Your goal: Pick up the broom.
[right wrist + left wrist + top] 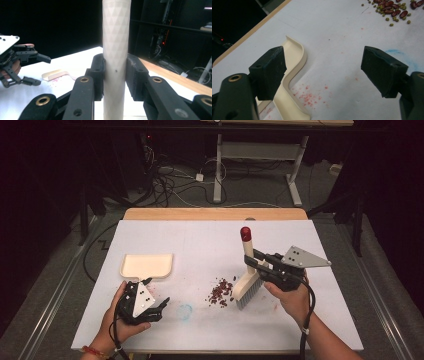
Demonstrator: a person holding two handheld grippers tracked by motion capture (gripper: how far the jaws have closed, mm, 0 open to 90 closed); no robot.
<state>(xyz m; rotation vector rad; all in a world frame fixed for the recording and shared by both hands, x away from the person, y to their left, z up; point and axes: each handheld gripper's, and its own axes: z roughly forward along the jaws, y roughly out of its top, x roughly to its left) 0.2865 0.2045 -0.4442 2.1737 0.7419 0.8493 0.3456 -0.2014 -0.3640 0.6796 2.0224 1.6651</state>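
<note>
A cream hand brush [248,270] with a red cap on its handle stands upright on the white table, bristles down beside a small pile of red and green beans [220,292]. My right gripper [259,262] is shut on the brush handle [116,50], one jaw on each side. A cream dustpan [146,265] lies flat at the left. Just in front of it my left gripper [161,309] is open and holds nothing. In the left gripper view the open left gripper [325,60] points past the dustpan's curved wall [294,72], with the beans [392,10] farther off.
A blue smudge [185,311] and faint red stains mark the white table cover [200,240]. A wooden table edge [215,213] runs along the far side. Beyond it are a dark floor, cables and a desk frame [218,175].
</note>
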